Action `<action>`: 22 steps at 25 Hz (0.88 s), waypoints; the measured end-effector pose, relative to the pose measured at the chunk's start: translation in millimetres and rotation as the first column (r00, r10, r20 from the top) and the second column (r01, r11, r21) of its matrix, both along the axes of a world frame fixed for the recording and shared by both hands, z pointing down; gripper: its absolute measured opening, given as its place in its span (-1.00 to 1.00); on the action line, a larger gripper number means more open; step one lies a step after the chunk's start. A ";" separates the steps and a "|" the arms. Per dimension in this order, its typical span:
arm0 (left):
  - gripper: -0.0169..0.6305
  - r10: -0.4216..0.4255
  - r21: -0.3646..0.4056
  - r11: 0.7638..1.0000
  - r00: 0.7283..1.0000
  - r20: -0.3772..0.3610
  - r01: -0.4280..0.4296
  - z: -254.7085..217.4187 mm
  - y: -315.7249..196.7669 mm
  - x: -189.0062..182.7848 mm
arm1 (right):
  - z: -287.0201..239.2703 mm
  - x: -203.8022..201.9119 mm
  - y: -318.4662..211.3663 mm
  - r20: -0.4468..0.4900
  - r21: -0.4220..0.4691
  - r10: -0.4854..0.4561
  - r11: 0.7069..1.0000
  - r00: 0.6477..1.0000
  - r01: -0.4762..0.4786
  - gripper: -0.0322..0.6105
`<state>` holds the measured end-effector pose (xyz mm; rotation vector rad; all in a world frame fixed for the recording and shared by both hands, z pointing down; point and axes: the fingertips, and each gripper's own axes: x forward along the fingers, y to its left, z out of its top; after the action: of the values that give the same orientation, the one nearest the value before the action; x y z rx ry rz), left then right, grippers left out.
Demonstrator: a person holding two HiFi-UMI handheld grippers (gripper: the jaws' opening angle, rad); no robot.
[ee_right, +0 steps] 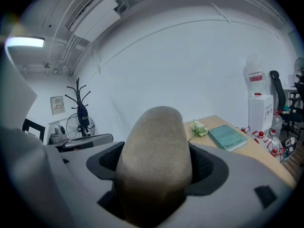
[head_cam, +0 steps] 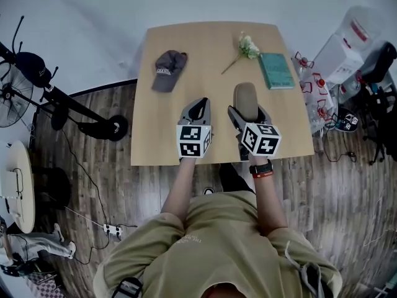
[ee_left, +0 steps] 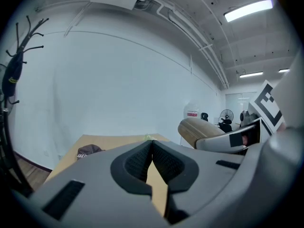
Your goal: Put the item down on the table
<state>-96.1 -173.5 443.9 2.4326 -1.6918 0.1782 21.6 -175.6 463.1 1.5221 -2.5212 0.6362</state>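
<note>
A tan, rounded oblong item (head_cam: 245,97) stands upright between the jaws of my right gripper (head_cam: 247,113), held above the front half of the wooden table (head_cam: 217,48). In the right gripper view the item (ee_right: 154,151) fills the gap, and my right gripper (ee_right: 154,167) is shut on it. My left gripper (head_cam: 198,110) hovers just left of it, its jaws shut with nothing between them. From the left gripper view, my left gripper (ee_left: 152,167) shows its pads meeting, and the tan item (ee_left: 199,129) sticks up at the right.
A dark cap (head_cam: 167,69) lies at the table's back left, a white flower (head_cam: 247,47) at the back middle, and a teal book (head_cam: 276,70) at the back right. A fan (head_cam: 12,95) stands on the floor at the left; chairs and clutter (head_cam: 347,73) crowd the right.
</note>
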 end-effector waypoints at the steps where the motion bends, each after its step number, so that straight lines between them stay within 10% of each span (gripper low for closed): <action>1: -0.88 0.001 -0.001 1.000 1.000 0.003 -0.001 -0.2 -8.7 3.1 | 0.4 3.5 -8.1 -0.004 -0.003 -0.001 1.000 1.000 0.001 0.37; 22: -0.88 0.037 -0.121 0.992 0.999 0.024 -0.034 57.6 -120.5 42.0 | 67.5 36.7 -129.9 -0.036 -0.156 -0.042 0.987 0.998 0.036 0.37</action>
<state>-54.1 -294.1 501.4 2.3837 -1.5993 0.3087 58.3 -305.5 530.6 1.4149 -2.4041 0.7687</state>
